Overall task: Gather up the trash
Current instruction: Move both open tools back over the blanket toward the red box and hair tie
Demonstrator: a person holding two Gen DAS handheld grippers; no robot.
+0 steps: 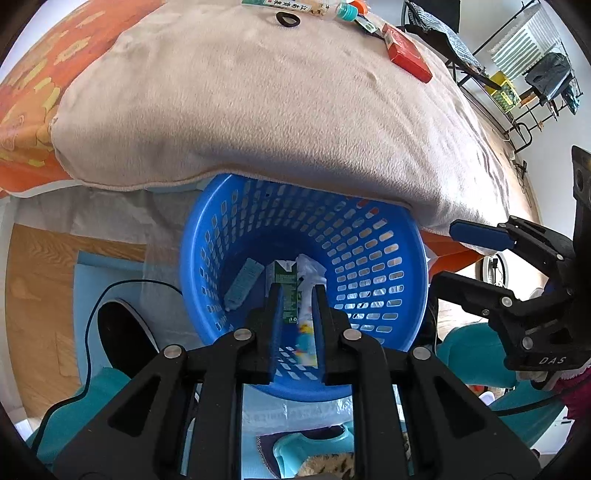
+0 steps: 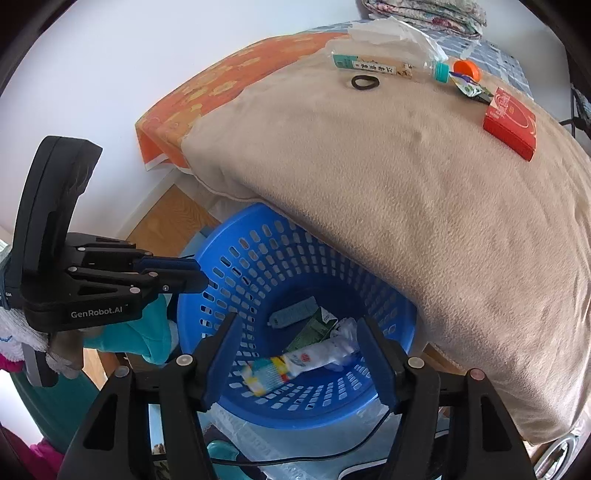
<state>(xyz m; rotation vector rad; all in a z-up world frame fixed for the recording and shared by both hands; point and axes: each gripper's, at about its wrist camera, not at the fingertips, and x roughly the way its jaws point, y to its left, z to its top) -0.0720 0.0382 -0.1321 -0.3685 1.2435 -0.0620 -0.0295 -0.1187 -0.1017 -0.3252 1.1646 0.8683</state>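
A blue basket [image 1: 391,258] [image 2: 236,258] stands on the floor against the bed. In it lie a green carton [image 1: 286,284] [image 2: 312,328], a pale tube [image 1: 243,282] [image 2: 293,314], white crumpled paper [image 1: 312,269] [image 2: 345,328] and a colourful wrapper [image 1: 304,341] [image 2: 273,371]. My left gripper [image 1: 297,291] [image 2: 201,275] hangs over the basket with its jaws a narrow gap apart and nothing between them. My right gripper [image 2: 297,321] [image 1: 443,251] is open and empty above the basket. On the beige blanket [image 1: 258,99] [image 2: 424,184] lie a plastic bottle [image 2: 388,66] [image 1: 295,5], a red box [image 2: 509,123] [image 1: 406,51], an orange cap [image 2: 467,68], a small green wrapper [image 2: 471,88] [image 1: 365,24] and a black hair tie [image 2: 365,82] [image 1: 287,18].
An orange sheet [image 1: 33,92] [image 2: 207,92] lies under the blanket. A black shoe [image 1: 123,336] and a black cable [image 1: 88,325] lie on the floor left of the basket. A metal rack [image 1: 517,85] stands by the far wall. Folded bedding [image 2: 424,11] lies at the bed's far end.
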